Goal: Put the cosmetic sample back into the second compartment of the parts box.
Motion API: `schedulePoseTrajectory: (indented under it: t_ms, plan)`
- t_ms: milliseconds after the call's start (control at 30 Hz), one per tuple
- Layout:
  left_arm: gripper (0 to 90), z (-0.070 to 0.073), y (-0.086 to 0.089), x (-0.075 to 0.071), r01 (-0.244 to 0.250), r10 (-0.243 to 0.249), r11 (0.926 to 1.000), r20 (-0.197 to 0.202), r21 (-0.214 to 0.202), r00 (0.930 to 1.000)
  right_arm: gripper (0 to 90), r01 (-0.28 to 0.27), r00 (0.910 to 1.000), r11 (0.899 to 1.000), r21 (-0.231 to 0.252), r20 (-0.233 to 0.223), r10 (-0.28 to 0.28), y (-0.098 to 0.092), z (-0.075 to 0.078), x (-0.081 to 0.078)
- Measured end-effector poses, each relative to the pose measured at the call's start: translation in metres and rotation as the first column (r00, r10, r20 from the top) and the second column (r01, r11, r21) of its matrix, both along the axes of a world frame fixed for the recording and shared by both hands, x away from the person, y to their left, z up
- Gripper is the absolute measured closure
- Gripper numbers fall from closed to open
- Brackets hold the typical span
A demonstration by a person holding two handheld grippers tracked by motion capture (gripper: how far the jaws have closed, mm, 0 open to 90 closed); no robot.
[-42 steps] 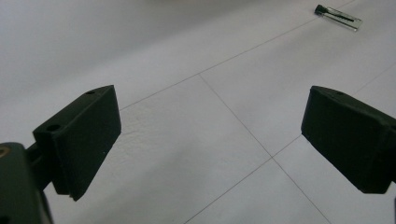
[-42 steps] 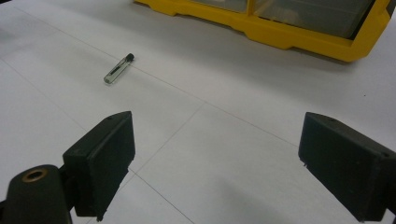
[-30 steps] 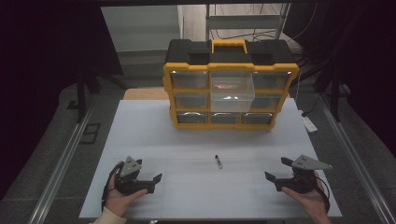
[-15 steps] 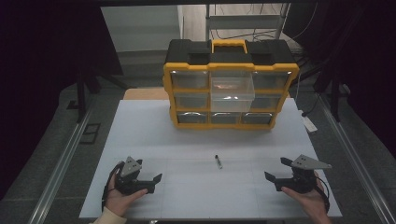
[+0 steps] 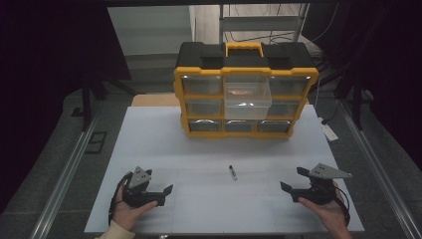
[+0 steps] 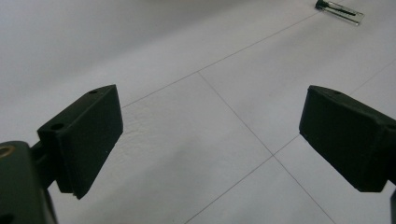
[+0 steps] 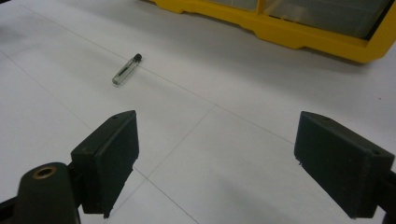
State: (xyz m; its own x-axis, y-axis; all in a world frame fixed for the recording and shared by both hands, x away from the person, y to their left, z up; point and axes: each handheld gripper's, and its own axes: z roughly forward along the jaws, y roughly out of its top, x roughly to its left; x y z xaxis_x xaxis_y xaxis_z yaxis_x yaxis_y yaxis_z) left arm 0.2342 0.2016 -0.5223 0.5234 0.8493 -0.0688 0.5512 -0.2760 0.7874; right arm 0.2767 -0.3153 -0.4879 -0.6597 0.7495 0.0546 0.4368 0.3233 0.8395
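Observation:
A small clear vial with a black cap (image 5: 232, 172) lies flat on the white table (image 5: 199, 149), midway between my two grippers. It also lies far off in the left gripper view (image 6: 340, 11) and in the right gripper view (image 7: 126, 69). My left gripper (image 5: 164, 195) rests near the front left edge, open, with nothing between its jaws (image 6: 210, 144). My right gripper (image 5: 292, 182) rests near the front right edge, open and empty (image 7: 215, 163). A yellow and black drawer organiser (image 5: 245, 97) stands at the back of the table, its middle upper drawer (image 5: 247, 93) pulled out.
The organiser's yellow base (image 7: 299, 32) is in the right gripper view. Metal rails (image 5: 64, 174) run along both sides of the table. A white power strip (image 5: 329, 132) lies off the right edge. Thin grid lines mark the tabletop.

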Motion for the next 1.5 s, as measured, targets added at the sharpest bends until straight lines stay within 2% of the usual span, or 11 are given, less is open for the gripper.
schedulePoseTrajectory:
  t_ms: [867, 1500]
  plan:
    - [6.8, 0.001, -0.003, 0.002, 0.005, -0.005, 1.0000, 0.005, 0.002, 1.0000, 17.3, 0.013, 0.9997, 1.000, -0.020, -0.020, -0.013, 0.034, 0.023, 0.007]
    - [7.1, 0.001, -0.005, 0.003, 0.008, -0.008, 0.9998, 0.006, 0.017, 0.9999, 17.9, 0.006, 0.9988, 0.999, -0.033, -0.047, -0.008, 0.053, 0.028, 0.015]
